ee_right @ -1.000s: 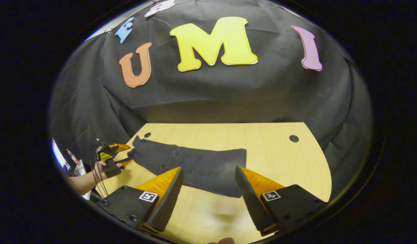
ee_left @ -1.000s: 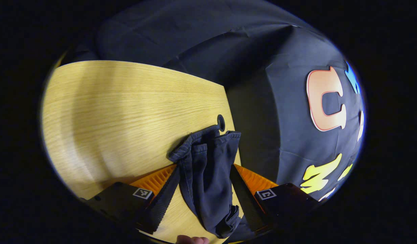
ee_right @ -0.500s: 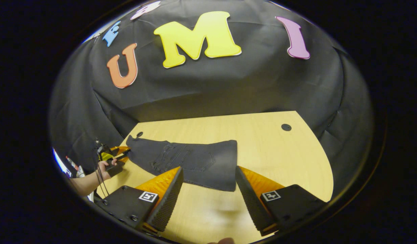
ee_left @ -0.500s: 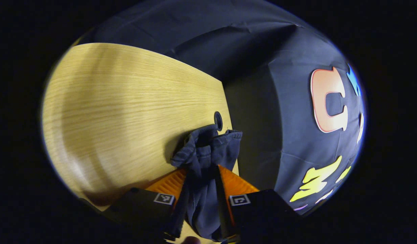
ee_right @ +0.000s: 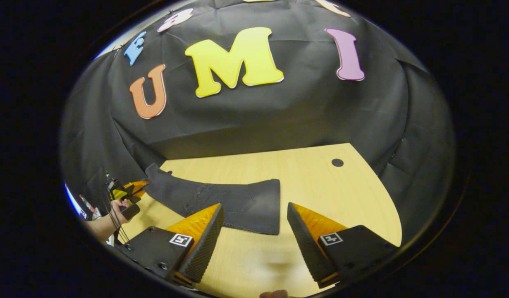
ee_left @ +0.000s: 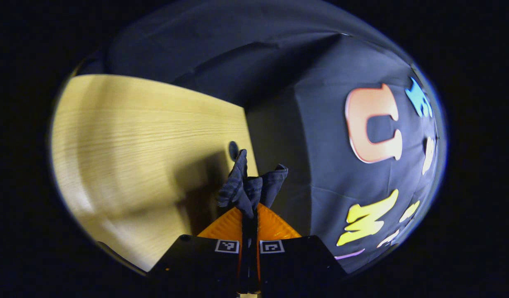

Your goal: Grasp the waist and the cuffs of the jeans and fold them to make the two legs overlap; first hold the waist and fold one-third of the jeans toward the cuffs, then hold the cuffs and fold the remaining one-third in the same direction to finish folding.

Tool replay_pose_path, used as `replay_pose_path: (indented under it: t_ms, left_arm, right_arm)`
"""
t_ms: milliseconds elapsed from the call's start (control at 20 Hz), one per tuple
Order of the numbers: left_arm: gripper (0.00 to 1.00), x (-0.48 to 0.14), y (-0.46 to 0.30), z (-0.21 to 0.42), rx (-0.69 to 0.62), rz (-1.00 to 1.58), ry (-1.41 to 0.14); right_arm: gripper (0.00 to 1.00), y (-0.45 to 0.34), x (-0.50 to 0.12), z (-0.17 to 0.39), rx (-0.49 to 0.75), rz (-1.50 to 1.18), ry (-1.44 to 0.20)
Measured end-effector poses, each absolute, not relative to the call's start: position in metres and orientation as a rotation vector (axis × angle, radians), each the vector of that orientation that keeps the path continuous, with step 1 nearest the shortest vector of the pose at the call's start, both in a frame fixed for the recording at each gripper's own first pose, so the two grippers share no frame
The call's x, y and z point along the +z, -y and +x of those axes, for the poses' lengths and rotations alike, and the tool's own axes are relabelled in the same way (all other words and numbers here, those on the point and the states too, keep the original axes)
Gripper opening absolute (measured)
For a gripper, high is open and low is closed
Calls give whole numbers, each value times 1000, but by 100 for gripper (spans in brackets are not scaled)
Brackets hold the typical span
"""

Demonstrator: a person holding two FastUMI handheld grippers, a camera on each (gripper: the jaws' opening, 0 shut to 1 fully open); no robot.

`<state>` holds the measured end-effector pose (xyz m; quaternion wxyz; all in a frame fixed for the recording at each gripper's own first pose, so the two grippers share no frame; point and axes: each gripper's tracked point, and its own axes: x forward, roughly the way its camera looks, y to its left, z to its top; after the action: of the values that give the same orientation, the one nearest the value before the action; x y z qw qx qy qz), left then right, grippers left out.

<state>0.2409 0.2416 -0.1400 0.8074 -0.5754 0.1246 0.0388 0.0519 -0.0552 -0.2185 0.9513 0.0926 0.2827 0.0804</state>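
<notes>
Left gripper (ee_left: pixel 249 215) clamped, orange fingers (ee_left: pixel 227 225) pressed together on bunched cloth. Seen from right gripper view, it sits far left, gripped by hand (ee_right: pixel 121 205), forearm bare. Right gripper (ee_right: pixel 254 231) held wide open, fingers (ee_right: pixel 204 236) apart, low over table.

At bottom centre, the left hand-held gripper (ee_left: pixel 249 215) is pinching the bunched jeans cuffs (ee_left: pixel 250 184), with the worktop (ee_left: pixel 134 136) lying at the left.

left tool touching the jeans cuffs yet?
Touching. In the left gripper view the left tool is shut on the jeans cuffs, dark fabric bunched between both fingers.
</notes>
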Motion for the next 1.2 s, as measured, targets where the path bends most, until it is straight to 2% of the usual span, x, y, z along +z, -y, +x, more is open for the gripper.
replay_pose_path:
  t_ms: [100, 150, 300, 550, 600, 650, 750, 950, 1100, 1150, 1200]
  left_arm:
    - [4, -102, -215, 241, 5, -1161, -237]
    - [4, -82, -200, 240, -35, -1139, -225]
    - [4, -35, -143, 233, -144, -1107, -205]
    - [4, -2, -35, 231, -262, -1060, -263]
    - [4, -4, -12, 230, -275, -1043, -284]
    - [4, -7, 10, 231, -284, -1015, -309]
    - [4, -24, 57, 233, -303, -921, -371]
    - [4, -88, 140, 225, -313, -741, -493]
    - [4, -147, 164, 215, -277, -643, -598]
    - [5, -167, 166, 212, -260, -599, -630]
    - [5, -179, 169, 210, -247, -562, -650]
  right_arm:
    - [92, 63, -210, 45, 148, 209, -549]
    - [95, 68, -207, 40, 142, 219, -538]
    - [92, 87, -195, 24, 117, 233, -499]
    - [92, 133, -192, -7, 35, 293, -471]
    - [95, 144, -193, -13, 13, 310, -470]
    - [92, 156, -195, -19, -10, 323, -472]
    - [95, 179, -202, -29, -57, 344, -473]
    - [95, 216, -218, -47, -140, 363, -501]
    - [95, 237, -231, -57, -177, 348, -535]
    - [92, 242, -234, -59, -186, 345, -546]
    - [95, 245, -239, -58, -192, 349, -557]
